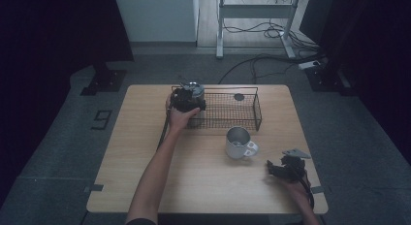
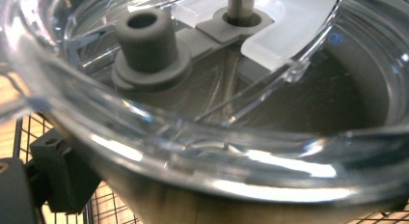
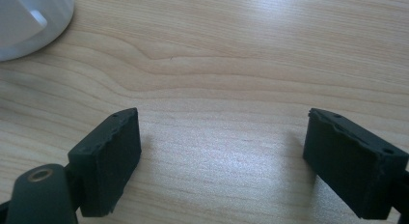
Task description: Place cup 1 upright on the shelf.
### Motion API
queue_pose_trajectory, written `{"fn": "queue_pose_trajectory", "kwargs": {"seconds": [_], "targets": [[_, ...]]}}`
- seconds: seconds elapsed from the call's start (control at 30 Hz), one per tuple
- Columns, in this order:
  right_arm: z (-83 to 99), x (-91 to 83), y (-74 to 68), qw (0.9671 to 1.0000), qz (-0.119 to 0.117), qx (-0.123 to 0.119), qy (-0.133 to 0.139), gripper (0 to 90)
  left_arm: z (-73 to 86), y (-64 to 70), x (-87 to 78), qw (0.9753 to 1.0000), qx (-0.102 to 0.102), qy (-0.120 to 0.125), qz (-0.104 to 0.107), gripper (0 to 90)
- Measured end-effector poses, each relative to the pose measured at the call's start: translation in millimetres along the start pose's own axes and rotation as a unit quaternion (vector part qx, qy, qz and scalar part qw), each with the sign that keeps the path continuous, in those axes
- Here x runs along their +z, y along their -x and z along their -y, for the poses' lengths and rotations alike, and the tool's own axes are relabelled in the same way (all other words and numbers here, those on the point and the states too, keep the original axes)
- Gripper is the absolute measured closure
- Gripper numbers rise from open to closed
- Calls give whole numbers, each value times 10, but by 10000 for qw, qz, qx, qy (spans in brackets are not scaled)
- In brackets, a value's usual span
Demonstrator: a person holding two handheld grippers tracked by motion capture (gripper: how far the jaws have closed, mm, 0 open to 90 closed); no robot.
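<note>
A steel cup with a clear lid [image 1: 196, 89] stands at the left end of the black wire basket [image 1: 258, 111]. In the left gripper view the lid [image 2: 202, 64] is very close, with a grey spout [image 2: 144, 38]. My left gripper [image 1: 186, 100] is shut on this cup; one black finger [image 2: 60, 173] presses its wall and the other is hidden. A steel mug with a white handle [image 1: 238, 142] stands on the table in front of the basket. My right gripper [image 1: 271, 169] rests low at the front right, open, with bare wood between its fingers [image 3: 222, 156].
A small dark disc [image 1: 239, 96] lies in the basket's far right part. The wooden table [image 1: 145, 152] has free room on its left and front. In the right gripper view the mug's edge [image 3: 29, 21] is at the top left.
</note>
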State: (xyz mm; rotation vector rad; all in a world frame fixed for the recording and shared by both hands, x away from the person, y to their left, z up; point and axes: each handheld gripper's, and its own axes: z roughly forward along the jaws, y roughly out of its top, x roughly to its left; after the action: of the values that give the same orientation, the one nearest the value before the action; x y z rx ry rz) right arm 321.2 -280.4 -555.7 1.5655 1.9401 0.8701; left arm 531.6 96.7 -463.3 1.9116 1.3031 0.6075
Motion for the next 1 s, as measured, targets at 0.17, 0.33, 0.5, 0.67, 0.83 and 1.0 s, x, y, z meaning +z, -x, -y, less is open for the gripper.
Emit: {"fn": "queue_pose_trajectory", "kwargs": {"seconds": [0.17, 0.33, 0.5, 0.67, 0.83, 1.0], "targets": [[0, 0, 0, 10000, 0, -1, 0, 127, 18, 10, -2, 10000, 22, 30, -8, 39], [0, 0, 0, 10000, 0, -1, 0, 126, 57, 1, -23, 10000, 53, 43, 38, 38], [0, 0, -1, 10000, 1, -1, 0, 127, 95, -30, -54, 9999, 34, 35, 103, 37], [0, 0, -1, 10000, 2, -2, -1, 127, 99, -37, -65, 9999, -2, 4, 151, 36], [0, 0, -1, 10000, 2, -2, 0, 127, 101, -31, -71, 9999, -27, 30, 145, 32], [0, 0, -1, 10000, 2, -1, -1, 127, 68, -32, -149, 9996, -1, 226, 197, 15]]}}
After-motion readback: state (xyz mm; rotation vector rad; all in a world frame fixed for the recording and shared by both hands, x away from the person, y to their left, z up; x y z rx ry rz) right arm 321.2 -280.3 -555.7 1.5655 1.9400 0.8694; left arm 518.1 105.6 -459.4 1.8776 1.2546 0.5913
